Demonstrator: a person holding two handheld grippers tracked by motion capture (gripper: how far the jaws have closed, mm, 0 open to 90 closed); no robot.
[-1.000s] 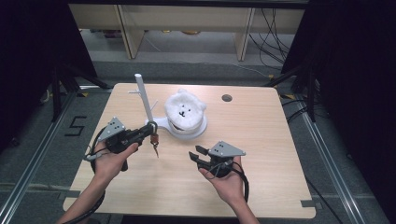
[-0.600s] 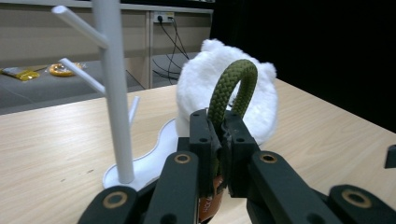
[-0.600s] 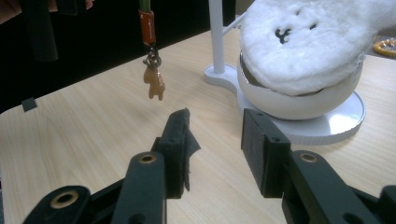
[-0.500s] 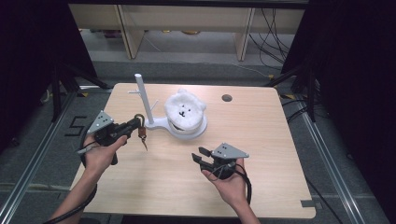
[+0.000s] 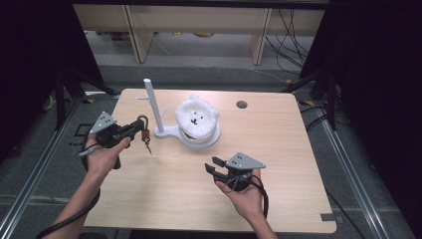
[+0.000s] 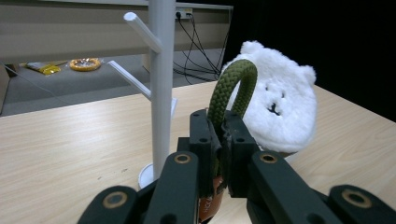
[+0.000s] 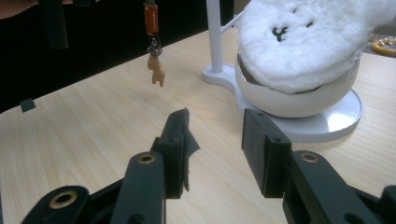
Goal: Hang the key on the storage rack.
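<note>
1. The wooden table [image 5: 278,149] lay beneath both claws, and the left gripper [image 5: 140,127] was held above its left part.
2. The white stand [image 5: 160,130], with its upright pole and side pegs, rose just ahead of the left gripper and to the right of it in the high view; from the left gripper view the pole [image 6: 161,84] stood close beyond the jaws, with one bare peg [image 6: 142,31] slanting up well above them.
3. The white plush bear [image 5: 197,118] sat in the stand's bowl, beyond the pole from the left gripper and ahead of the right gripper [image 5: 214,168].
4. The keychain [image 5: 145,133] was the small thing in hand: the left jaws were pressed together on its green cord loop [image 6: 232,88], which arched up out of the pinch, while the orange tag and tiny charm [image 7: 157,70] dangled below, clear of the table.
5. The right gripper hovered low with its jaws spread and nothing between them.
6. As a judgement: the pick-up was done and the keychain lifted; carrying the loop up and over a peg remained, so the job looked roughly half finished.
</note>
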